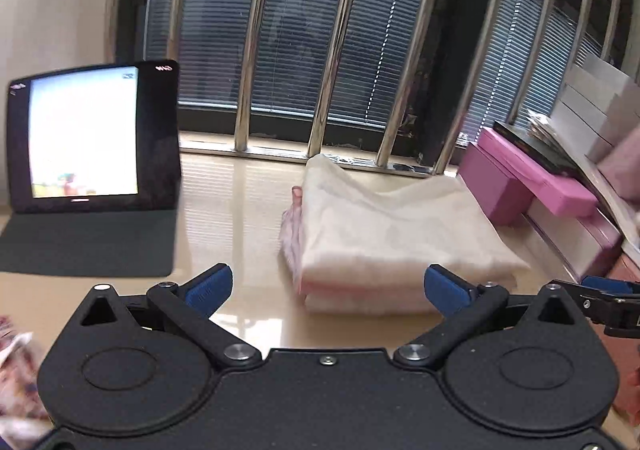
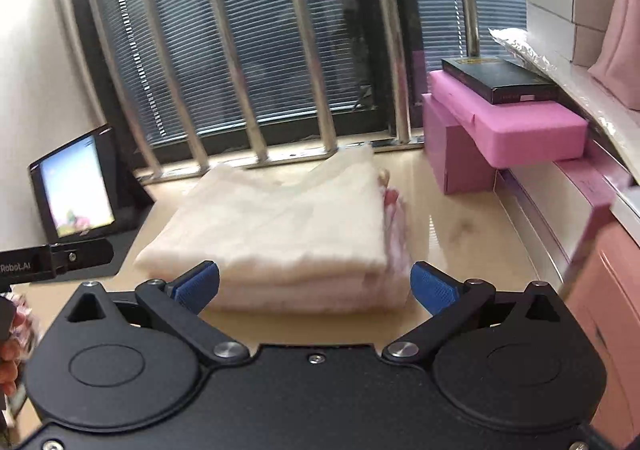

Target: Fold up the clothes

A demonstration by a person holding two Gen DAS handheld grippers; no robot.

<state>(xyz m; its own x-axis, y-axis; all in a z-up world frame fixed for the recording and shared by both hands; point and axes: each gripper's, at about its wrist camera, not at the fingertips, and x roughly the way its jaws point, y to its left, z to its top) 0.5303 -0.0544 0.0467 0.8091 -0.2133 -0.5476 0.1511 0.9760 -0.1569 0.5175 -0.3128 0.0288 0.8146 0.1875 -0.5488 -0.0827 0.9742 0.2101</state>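
2 pink boxes (image 2: 500, 129) (stacked) on tabletop (image 2: 460, 226).

Looks like somebody's home, a window corner. Metal security bars (image 1: 324, 97) over blinds, a propped tablet (image 1: 86, 133) playing video, pink boxes (image 2: 504, 129) stacked nearby.

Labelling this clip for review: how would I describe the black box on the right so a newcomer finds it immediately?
Start at the barred window and follow the sill to its right end, where a pink foam block bridges over a pink carton. The black box lies flat on that block: the only dark, slim item among pink and pale cartons.
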